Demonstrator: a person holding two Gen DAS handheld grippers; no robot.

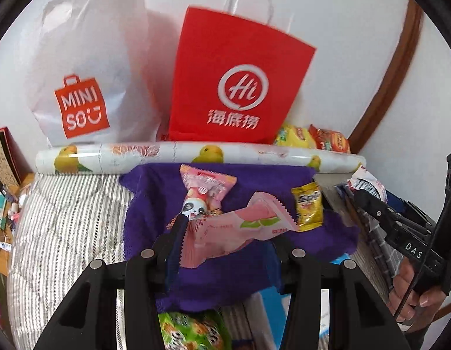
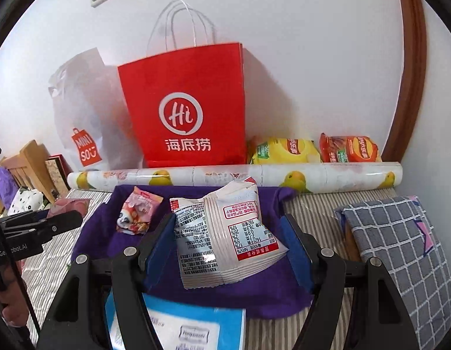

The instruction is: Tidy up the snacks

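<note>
Pink wrapper [image 1: 240, 229], crinkle-edged with a green fruit print, pinched in the left claw [image 1: 228, 233] above the purple towel [image 1: 219, 280] on the striped bed [image 1: 64, 218]. White packet [image 2: 225, 233], puffy, red nutrition panel facing up, clamped in the right claw [image 2: 228, 233] over the same towel. Both claws level, aimed toward the red paper bag [image 2: 187, 108] at the wall.

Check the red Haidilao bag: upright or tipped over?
Upright. The red paper bag stands on its base against the wall behind the fruit-print roll, white handles pointing up, leaning slightly. Contents: cannot tell.
</note>
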